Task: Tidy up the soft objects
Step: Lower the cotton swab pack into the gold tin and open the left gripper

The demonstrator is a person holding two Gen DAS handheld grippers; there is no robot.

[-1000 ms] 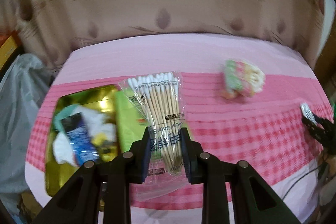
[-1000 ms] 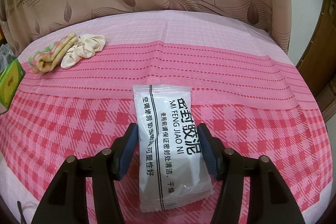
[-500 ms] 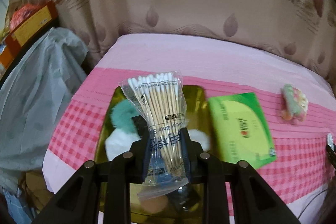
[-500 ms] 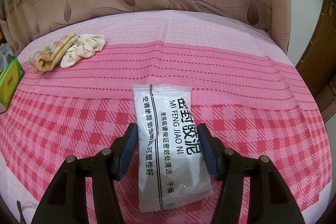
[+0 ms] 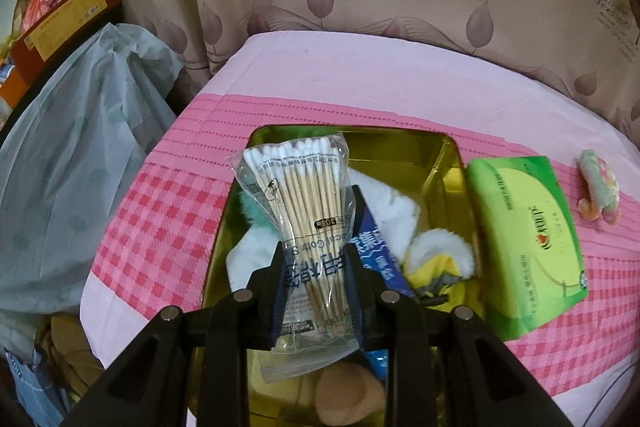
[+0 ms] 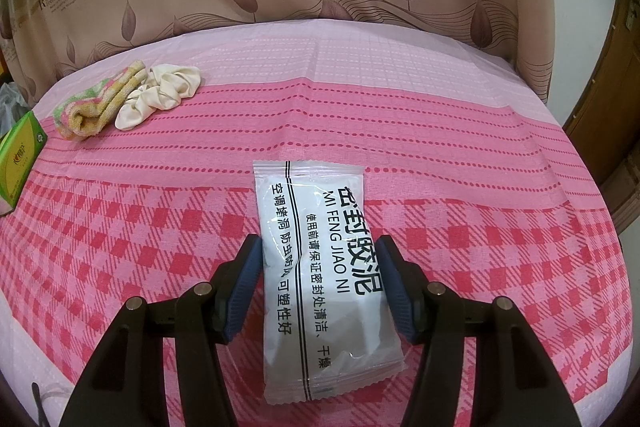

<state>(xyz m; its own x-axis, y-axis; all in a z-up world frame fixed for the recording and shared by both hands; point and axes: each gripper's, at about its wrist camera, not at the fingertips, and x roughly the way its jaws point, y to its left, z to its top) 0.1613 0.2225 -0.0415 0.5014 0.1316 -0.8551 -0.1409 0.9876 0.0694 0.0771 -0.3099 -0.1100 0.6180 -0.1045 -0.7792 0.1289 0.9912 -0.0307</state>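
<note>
Left wrist view: the left gripper [image 5: 316, 291], at lower centre of the frame, pinches a clear bag of cotton swabs [image 5: 306, 223] between its pads; the bag stands upright, white tips toward the top, above an open gold tin [image 5: 448, 167]; inside the tin lie white and teal fluffy cloths [image 5: 392, 203], a blue packet [image 5: 376, 251], a yellow and white plush piece [image 5: 440, 255] and a tan round sponge [image 5: 348, 395]; a green tissue pack [image 5: 524, 235] lies just beside the tin at right of frame; a folded striped towel [image 5: 598, 191] sits at the far right on the pink checked cloth [image 5: 160, 219].

Right wrist view: the right gripper [image 6: 320, 287], at lower centre, has its blue pads on either side of a white sealed packet [image 6: 320, 267] lying flat on the cloth; whether the pads press it or merely flank it, I cannot tell; at upper left, the towel touches a cream scrunchie [image 6: 164, 95].
</note>
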